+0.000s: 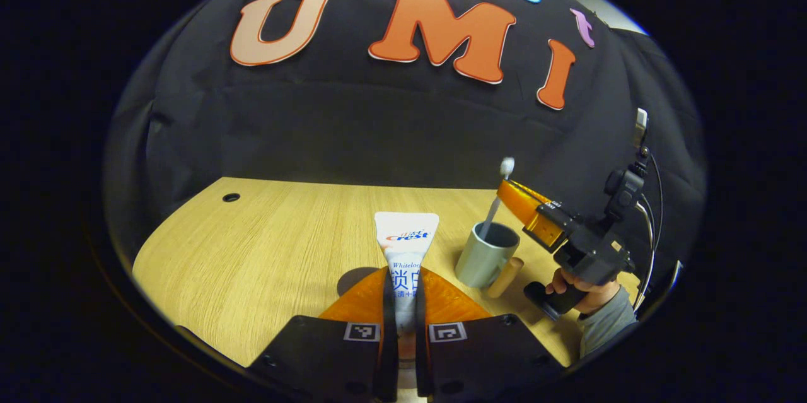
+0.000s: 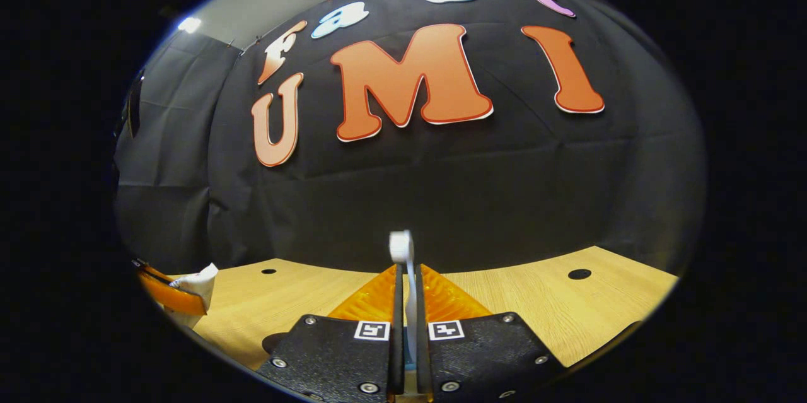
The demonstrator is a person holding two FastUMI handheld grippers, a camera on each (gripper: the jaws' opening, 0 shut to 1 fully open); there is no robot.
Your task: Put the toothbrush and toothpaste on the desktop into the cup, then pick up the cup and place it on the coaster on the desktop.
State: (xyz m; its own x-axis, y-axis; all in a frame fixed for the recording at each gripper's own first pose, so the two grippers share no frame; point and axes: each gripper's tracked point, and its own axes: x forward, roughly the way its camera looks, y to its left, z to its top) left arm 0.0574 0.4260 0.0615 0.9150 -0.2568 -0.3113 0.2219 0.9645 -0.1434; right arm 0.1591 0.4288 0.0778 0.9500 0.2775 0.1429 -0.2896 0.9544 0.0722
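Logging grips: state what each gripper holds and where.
Left gripper clamps the toothpaste at its lower body. Right gripper clamps the toothbrush on its handle, below the head.

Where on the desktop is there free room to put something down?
Bare wood lies left of the toothpaste, out to the round hole. It is crowded at the right: the cup, the toothbrush and the right gripper sit close together.

toothbrush (image 1: 493, 210) in cup (image 1: 485, 255) | cup on desk (image 1: 252, 251) | toothpaste (image 1: 405, 245) left of cup
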